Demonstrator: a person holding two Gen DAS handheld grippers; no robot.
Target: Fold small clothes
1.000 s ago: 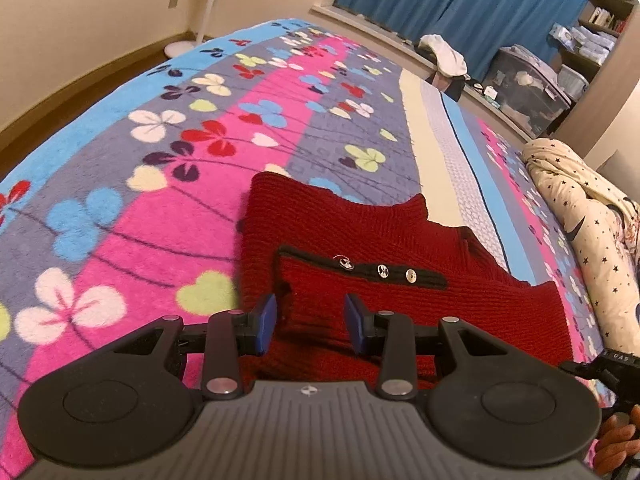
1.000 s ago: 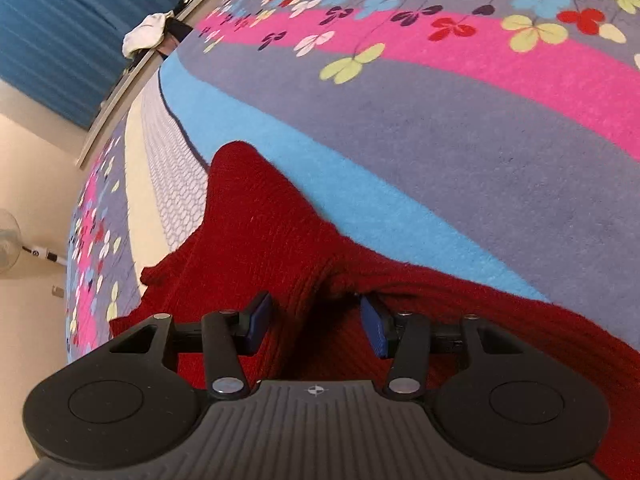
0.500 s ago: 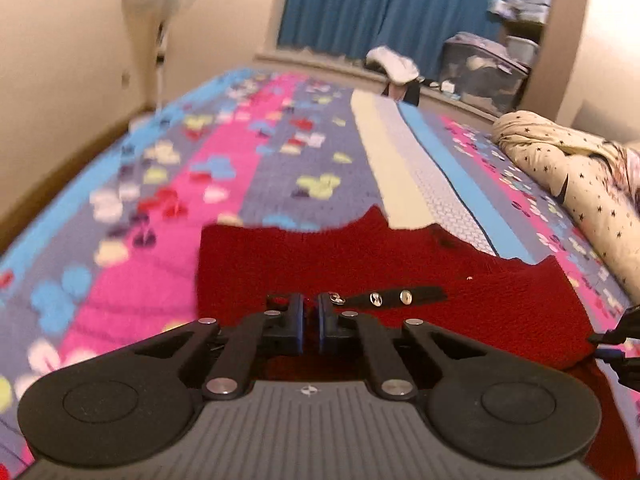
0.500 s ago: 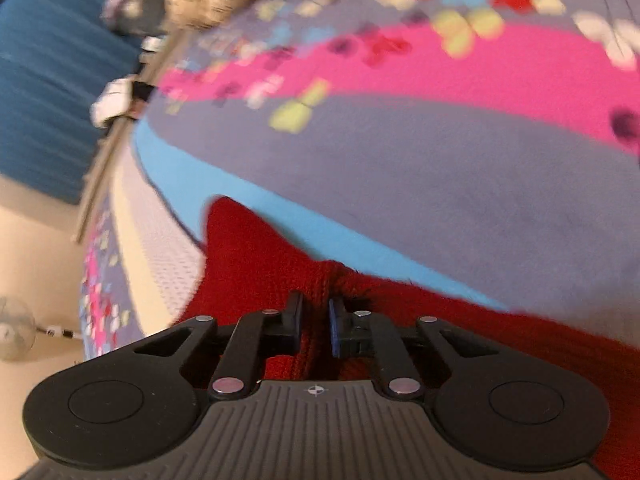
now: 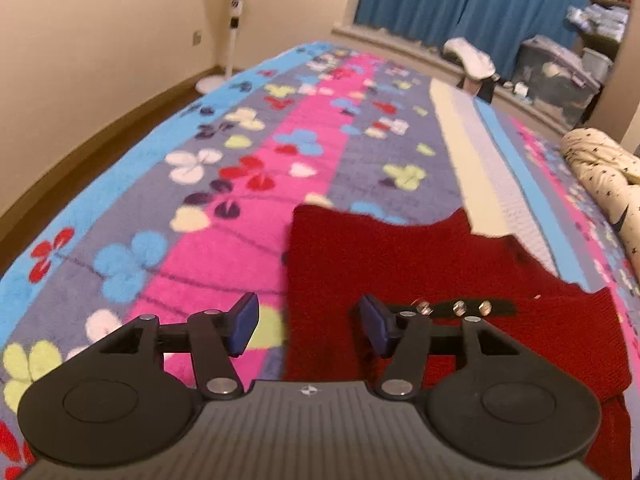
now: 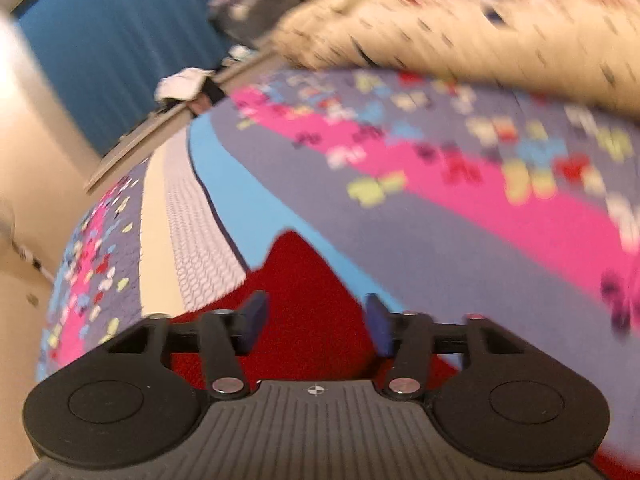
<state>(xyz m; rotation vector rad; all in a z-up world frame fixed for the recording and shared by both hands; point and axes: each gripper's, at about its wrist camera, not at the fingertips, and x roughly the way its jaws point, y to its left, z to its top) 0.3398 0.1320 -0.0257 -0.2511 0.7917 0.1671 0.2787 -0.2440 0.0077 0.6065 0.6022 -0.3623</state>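
Observation:
A dark red knitted garment (image 5: 420, 264) lies folded flat on the flowered bedspread (image 5: 240, 184), a black strap with three metal snaps (image 5: 460, 308) on its near part. My left gripper (image 5: 308, 326) hovers over the garment's left edge, its jaws opening, and no cloth is pinched between the blue pads (image 5: 244, 322). In the blurred right wrist view the same red garment (image 6: 304, 276) shows as a pointed corner below my right gripper (image 6: 316, 322), whose jaws are also opening and stand apart from the cloth.
A cream star-print bundle (image 5: 600, 176) lies at the bed's right side, and fills the top of the right wrist view as the cream bundle (image 6: 460, 28). A standing fan (image 5: 236, 20) is by the left wall. Blue curtains (image 5: 460, 4), a white cloth (image 5: 468, 58) and storage boxes (image 5: 560, 76) stand beyond the bed.
Both grippers closed on the red knit half a second ago, then parted and let it go. The right view has lifted and rolled; the left one tilted up, showing the fan.

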